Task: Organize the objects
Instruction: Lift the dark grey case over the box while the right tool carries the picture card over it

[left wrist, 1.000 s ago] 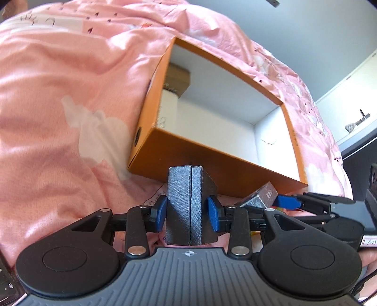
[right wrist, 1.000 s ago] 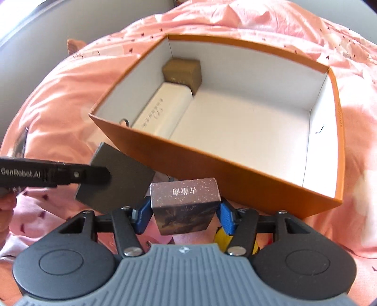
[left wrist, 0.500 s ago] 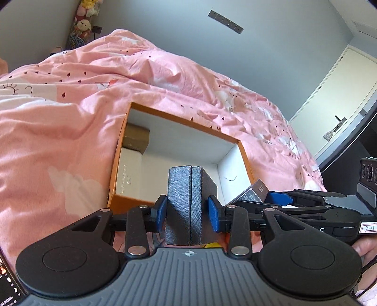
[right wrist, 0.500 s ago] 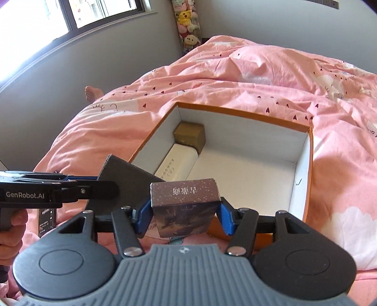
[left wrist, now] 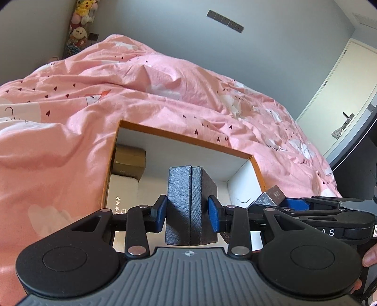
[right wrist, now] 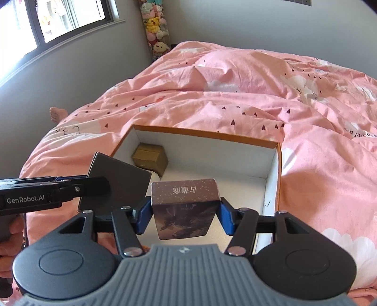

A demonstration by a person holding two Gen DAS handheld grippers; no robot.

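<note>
My left gripper is shut on a dark grey textured box, held upright over the near edge of an orange open box with a white inside. My right gripper is shut on a brown printed box, also above the orange box. Inside it, at the far left corner, sits a small brown carton with a white oblong box in front of it. The grey box shows at the left of the right wrist view, and the brown box at the right of the left wrist view.
The orange box rests on a rumpled pink duvet covering the bed. A person's bare foot lies at the bed's far left edge. Stuffed toys stand in the corner, a window is at left and a door at right.
Both grippers have risen and pulled back from the orange box, each still holding its box. The views now look down into the box from higher, with more of the bed and room showing.
</note>
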